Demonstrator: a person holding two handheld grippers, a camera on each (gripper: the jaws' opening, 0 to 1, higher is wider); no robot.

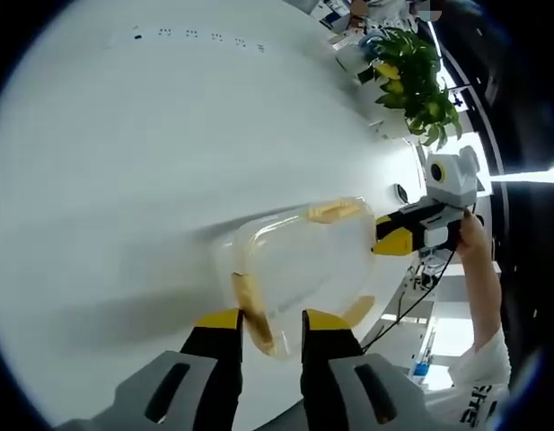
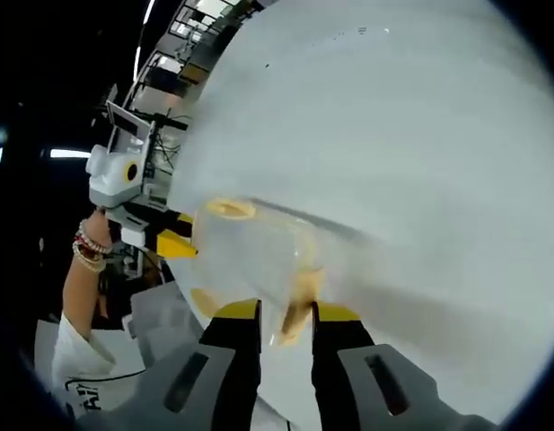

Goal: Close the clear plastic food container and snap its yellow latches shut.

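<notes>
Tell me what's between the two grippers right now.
The clear container, in the left gripper view: left gripper at its near latch, right gripper at its far side.

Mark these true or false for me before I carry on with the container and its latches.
1. The clear container sits on a white table. True.
2. A yellow latch lies between the left gripper jaws. True.
3. The right gripper is far from the container. False: its jaws stand at either side of a yellow latch on the container's near edge.
4. A leafy green plant stands at the far end of the table. True.
5. The latches are red. False: they are yellow.
6. The person's wrist is bare. False: it wears beaded bracelets.
</notes>
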